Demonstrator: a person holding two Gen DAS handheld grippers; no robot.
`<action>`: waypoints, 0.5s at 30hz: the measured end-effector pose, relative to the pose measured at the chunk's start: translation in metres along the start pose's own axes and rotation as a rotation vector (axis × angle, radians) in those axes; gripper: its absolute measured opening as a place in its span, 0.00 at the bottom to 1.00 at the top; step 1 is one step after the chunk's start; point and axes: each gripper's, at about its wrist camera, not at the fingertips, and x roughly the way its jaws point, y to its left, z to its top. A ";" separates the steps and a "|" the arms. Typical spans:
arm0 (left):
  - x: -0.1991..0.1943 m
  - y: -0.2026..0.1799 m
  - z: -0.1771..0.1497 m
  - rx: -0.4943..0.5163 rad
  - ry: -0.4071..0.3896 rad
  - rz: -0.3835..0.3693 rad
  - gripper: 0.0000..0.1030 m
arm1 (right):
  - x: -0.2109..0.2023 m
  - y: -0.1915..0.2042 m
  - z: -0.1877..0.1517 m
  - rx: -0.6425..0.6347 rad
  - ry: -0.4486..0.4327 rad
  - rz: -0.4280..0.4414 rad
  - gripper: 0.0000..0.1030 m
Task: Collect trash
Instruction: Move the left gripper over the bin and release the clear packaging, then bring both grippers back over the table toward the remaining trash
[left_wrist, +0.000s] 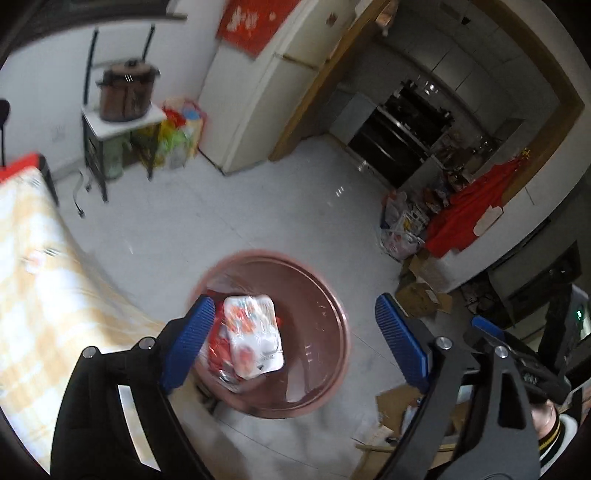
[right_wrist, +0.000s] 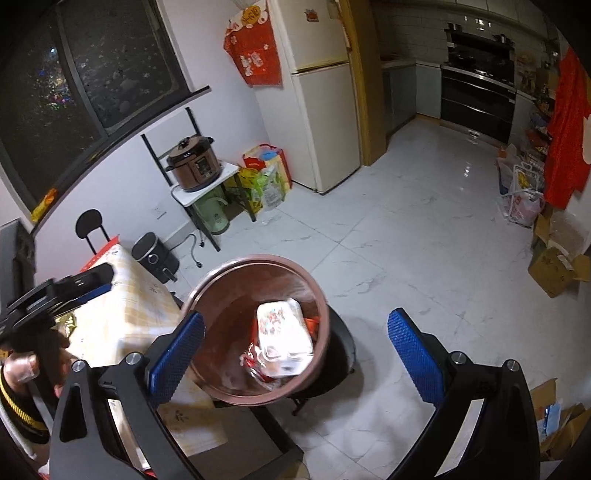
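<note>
My left claw (left_wrist: 295, 339) gapes over the bin (left_wrist: 325, 369). The packet (left_wrist: 255, 336) lies inside, long axis running away from me. My right claw (right_wrist: 295, 354) is open, empty.

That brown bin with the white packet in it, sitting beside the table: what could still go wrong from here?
1. The white packet lies high against the wall of the brown bin, on other wrappers; it might jut out rather than settle.
2. The bin seems perched on a dark stool at the table edge, so a bump from the open left gripper could tip it.
3. Cardboard scraps on the floor could trip someone.
</note>
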 end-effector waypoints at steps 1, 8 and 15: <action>-0.011 0.003 -0.002 0.007 -0.013 0.014 0.86 | 0.001 0.004 0.001 -0.003 -0.002 0.010 0.95; -0.126 0.054 -0.034 -0.036 -0.169 0.251 0.94 | 0.025 0.068 0.009 -0.073 0.003 0.151 0.95; -0.267 0.129 -0.095 -0.217 -0.305 0.594 0.94 | 0.053 0.169 0.001 -0.198 0.068 0.315 0.95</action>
